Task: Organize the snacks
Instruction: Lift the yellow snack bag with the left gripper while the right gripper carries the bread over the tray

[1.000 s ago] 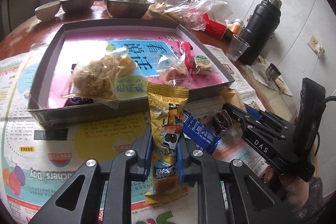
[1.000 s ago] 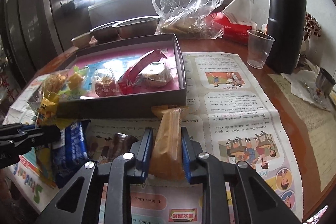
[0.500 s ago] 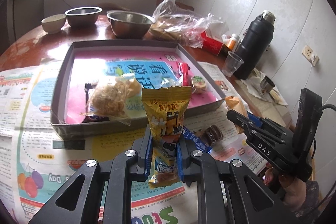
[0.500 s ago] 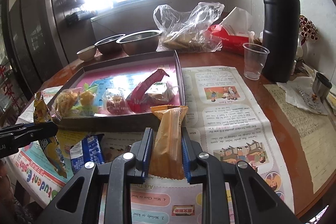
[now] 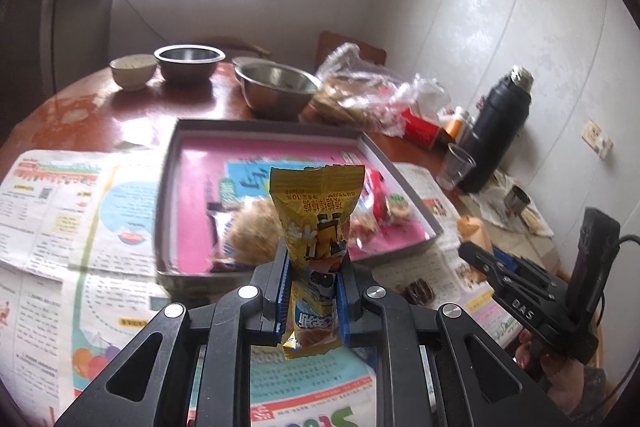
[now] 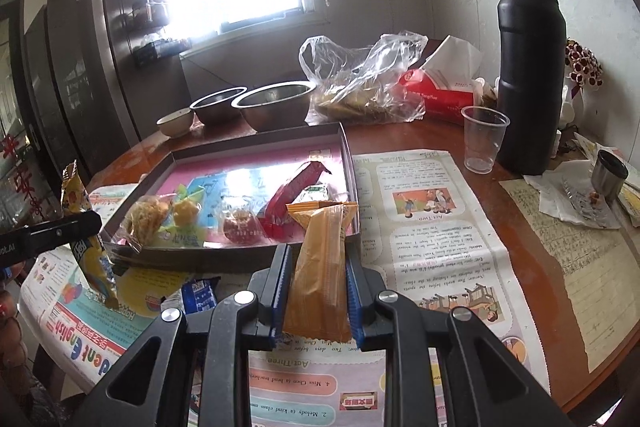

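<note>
1. The left gripper is clamped on a yellow packet, held upright above the newspaper, near the front edge of the tray.
2. The right gripper is clamped on an orange packet, also upright, just in front of the tray's near right corner.
3. The tray is shallow, grey-walled, with a pink printed floor. Inside lie a clear bag of golden crisps, a round reddish sweet, a red wrapper and a small green-labelled packet.
4. On the newspaper in front of the tray lie a blue packet and a small dark chocolate piece.
5. Behind the tray on the brown table stand two steel bowls, a small pale bowl, a clear plastic bag and a red tissue box.
6. To the right stand a clear cup and a tall black flask.
7. A person's hand grips the right gripper's handle.
</note>
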`<move>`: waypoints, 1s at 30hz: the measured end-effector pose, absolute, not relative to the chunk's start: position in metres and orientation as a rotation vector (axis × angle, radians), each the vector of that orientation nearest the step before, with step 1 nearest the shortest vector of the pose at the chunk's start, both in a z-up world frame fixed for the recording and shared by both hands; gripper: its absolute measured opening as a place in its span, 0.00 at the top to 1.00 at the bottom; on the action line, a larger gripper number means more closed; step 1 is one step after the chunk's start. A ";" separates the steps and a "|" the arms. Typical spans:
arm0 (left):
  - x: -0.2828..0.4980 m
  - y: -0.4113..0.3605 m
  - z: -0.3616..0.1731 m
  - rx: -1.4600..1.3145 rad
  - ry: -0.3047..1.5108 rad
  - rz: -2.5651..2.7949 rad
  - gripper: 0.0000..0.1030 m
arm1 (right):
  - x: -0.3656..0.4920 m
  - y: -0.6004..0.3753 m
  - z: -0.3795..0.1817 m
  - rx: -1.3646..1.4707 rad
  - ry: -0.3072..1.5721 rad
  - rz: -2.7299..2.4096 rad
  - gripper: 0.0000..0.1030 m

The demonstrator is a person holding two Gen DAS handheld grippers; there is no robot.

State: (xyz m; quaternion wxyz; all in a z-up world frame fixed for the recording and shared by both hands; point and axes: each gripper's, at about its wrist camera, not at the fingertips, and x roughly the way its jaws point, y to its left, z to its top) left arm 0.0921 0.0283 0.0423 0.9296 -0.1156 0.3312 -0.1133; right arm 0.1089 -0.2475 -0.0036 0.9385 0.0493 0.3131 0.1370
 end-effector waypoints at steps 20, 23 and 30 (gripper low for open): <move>0.129 0.093 0.041 -0.317 0.583 -0.069 0.81 | 0.131 -0.229 0.009 0.101 0.608 0.318 0.75; 0.134 0.088 0.035 -0.313 0.603 -0.080 0.81 | 0.137 -0.226 0.008 0.103 0.612 0.321 0.75; 0.146 0.079 0.024 -0.285 0.624 -0.067 0.81 | 0.150 -0.219 0.002 0.102 0.619 0.330 0.75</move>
